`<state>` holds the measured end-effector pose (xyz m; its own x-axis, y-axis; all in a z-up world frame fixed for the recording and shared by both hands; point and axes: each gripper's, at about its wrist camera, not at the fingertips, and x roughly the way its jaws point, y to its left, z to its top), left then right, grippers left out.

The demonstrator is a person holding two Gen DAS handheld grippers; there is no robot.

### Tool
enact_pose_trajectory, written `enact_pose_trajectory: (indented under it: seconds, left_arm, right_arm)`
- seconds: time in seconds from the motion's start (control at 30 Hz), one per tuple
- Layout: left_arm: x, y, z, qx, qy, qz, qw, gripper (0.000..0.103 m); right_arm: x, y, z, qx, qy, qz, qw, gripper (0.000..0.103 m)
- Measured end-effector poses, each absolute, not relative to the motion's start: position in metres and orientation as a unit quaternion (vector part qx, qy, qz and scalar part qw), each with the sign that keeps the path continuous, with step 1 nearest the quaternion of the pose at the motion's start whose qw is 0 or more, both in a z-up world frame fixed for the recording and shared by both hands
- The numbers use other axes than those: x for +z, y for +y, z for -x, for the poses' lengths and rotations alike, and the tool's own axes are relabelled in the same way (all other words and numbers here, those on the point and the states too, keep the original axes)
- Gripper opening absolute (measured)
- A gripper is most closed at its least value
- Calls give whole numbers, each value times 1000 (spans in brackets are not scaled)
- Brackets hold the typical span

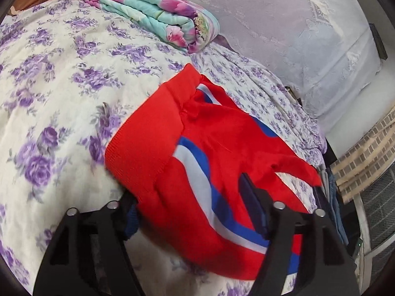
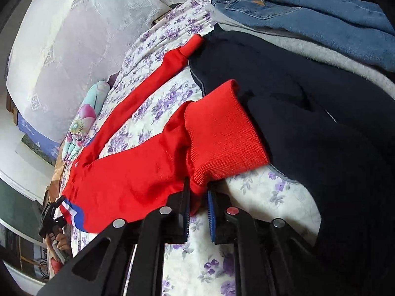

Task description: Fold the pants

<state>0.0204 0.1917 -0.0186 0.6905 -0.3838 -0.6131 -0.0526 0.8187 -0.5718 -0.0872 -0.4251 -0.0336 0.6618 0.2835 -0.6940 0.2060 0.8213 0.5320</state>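
Observation:
Red pants with a white and blue side stripe lie on the purple-flowered bedspread, ribbed waistband towards the upper left. My left gripper straddles their near end. Its fingers stand wide apart with bunched fabric between them, and I see no pinch. In the right wrist view the pants stretch away to the left, with one leg running to the far edge. My right gripper is shut on red fabric just below the ribbed cuff. The left gripper shows far left, held by a hand.
A folded floral quilt lies at the back of the bed before a white lace cover. Beside the cuff are a dark navy garment, a grey one and blue jeans. The bed's edge drops off at right.

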Motion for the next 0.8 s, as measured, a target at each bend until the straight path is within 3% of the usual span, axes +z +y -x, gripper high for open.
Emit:
enact_pose_trajectory:
  seconds: [0.03,0.1,0.23,0.37,0.43,0.47,0.57,0.63,0.7,0.8]
  left_arm:
    - [-18,193,-21,-91,383,287,873,34]
    - [-19,203,-23,-101,390,297,866,16]
    - [3,225,-5,-106,363,325,867,13]
    - [30,230,24,-88,342,282,892,14]
    - [11,231,27,-56,381,256,887,23]
    - [-2,230,26,-38,405,242,881,33]
    - [-10,235,44,-48,399,224,888,39]
    - [3,245,57,-38,383,230,894,68]
    - [24,262,73,11,336,219,916,85]
    - [49,275,69,59,296,192,934,86]
  right_arm:
    - [-34,-426,88,21,409,-296,863,13]
    - [-34,-428,89,19,406,-298,864,12]
    - [-12,-425,87,32,383,-298,874,11]
    - [1,-412,86,56,398,-265,877,12]
    - [-22,-409,84,45,443,-251,860,16]
    - [-32,-410,83,42,458,-251,852,16]
    - [-29,-418,96,54,447,-263,853,22]
    - [-15,-424,105,35,433,-266,860,27]
    - [5,-430,113,-1,410,-240,880,27]
    - [34,-432,114,-31,367,-210,906,29]
